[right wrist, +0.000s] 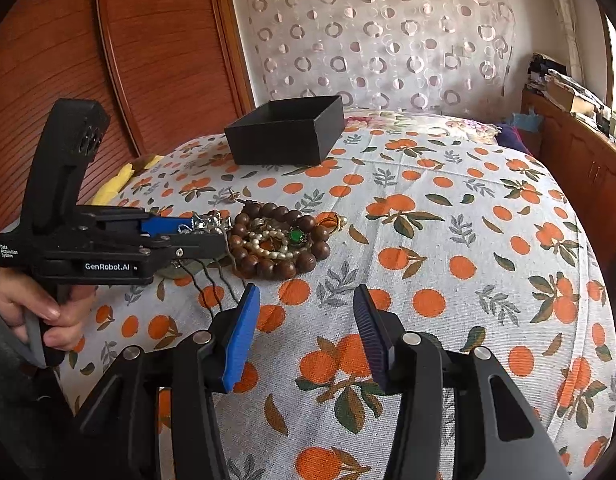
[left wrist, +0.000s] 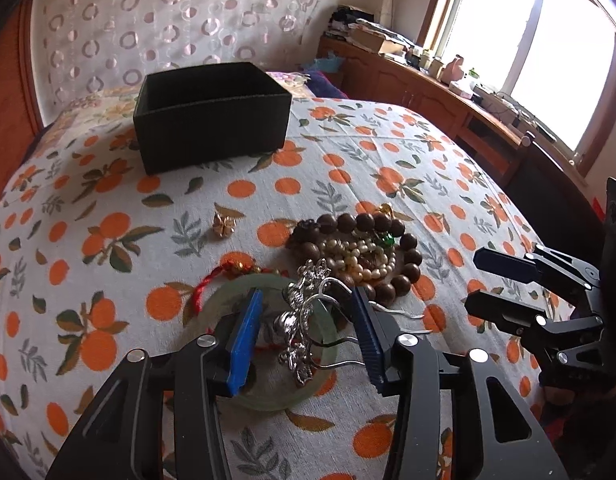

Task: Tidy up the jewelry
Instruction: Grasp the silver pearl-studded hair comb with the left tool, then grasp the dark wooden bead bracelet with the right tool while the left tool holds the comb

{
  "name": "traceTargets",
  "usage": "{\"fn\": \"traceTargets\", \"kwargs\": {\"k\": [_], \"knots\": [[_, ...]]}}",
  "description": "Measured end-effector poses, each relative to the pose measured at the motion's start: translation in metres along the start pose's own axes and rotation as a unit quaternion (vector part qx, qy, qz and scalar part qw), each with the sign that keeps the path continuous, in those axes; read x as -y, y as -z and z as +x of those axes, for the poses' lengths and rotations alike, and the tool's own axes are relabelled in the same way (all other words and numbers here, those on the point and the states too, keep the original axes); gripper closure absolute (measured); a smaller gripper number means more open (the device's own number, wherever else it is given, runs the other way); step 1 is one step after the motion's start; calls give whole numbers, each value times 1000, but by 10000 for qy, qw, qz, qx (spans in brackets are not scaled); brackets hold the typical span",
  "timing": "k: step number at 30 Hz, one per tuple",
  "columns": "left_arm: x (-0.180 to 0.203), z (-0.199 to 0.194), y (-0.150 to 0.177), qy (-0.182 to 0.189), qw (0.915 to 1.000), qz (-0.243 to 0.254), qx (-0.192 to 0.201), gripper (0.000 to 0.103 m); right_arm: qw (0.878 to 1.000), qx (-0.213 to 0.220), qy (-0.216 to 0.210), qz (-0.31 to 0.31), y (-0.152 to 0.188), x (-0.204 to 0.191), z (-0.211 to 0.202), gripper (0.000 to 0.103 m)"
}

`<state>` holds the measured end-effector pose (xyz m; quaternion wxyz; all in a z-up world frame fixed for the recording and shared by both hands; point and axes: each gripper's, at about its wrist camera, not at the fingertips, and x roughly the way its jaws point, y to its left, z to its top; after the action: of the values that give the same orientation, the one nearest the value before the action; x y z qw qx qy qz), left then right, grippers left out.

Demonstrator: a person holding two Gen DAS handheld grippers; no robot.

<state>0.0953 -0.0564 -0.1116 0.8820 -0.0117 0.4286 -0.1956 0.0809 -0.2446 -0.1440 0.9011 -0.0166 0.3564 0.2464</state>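
Observation:
A heap of jewelry lies on the orange-print cloth: a brown wooden bead bracelet (left wrist: 404, 264) around a pearl strand (left wrist: 360, 260), a pale green jade bangle (left wrist: 283, 396) with a red cord (left wrist: 203, 286), and a silver hair comb (left wrist: 303, 320). My left gripper (left wrist: 308, 312) is open, its fingers on either side of the silver comb above the bangle. A small gold piece (left wrist: 223, 226) lies apart to the left. An open black box (left wrist: 211, 116) stands farther back. My right gripper (right wrist: 305, 312) is open and empty over bare cloth, near the bead bracelet (right wrist: 279, 240) and the box (right wrist: 287, 132).
The cloth covers a bed (right wrist: 468, 240) with curtains (right wrist: 380, 40) behind it. A wooden cabinet (left wrist: 428, 92) with clutter runs along the right under a window. A wooden wardrobe (right wrist: 127, 60) stands at the left. A yellow item (right wrist: 115, 184) lies at the bed's left edge.

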Motion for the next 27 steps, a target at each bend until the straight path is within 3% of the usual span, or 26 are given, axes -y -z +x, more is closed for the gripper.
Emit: {"fn": "traceTargets", "kwargs": {"k": [4,6,9,16,27], "knots": [[2,-6,4,97,9999,-36,89,74,10000,-5,-13,2,0,0,1,50],[2,-12,4,138,9997,-85,186,84,10000,-5,-11,0,-1,0,1,50],[2,-23,5,170,9993,-115,308,89,10000,-15,5,-2,0,0,1,49],[9,-51,7,156,9975,-78,685,94,10000,-24,22,-8,0,0,2,49],[12,-86,6,-356,9912,34,1273,95,9999,-51,98,-62,0,1,2,49]]}}
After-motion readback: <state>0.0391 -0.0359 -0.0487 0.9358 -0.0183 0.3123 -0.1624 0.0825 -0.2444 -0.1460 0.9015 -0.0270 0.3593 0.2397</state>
